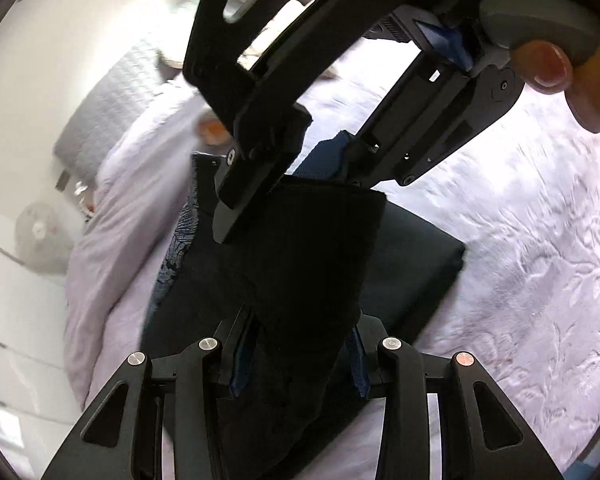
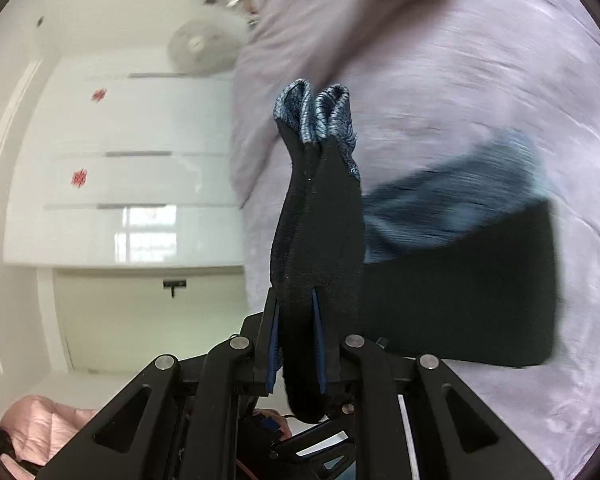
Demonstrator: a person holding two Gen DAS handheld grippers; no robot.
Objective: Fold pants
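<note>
The dark pants lie on the pale bedspread, with a lifted part held up by both grippers. My left gripper is shut on a thick fold of the dark cloth, which hangs between its blue pads. My right gripper is shut on another bunch of the pants, whose blue patterned end stands up above the fingers. The right gripper also shows in the left wrist view, close above and ahead, gripping the same raised fold. The rest of the pants lies flat on the bed.
A grey headboard and a white fan stand beyond the bed's edge. White wardrobe doors are to the left in the right wrist view. A pink quilt lies low at left. An orange item lies on the bed.
</note>
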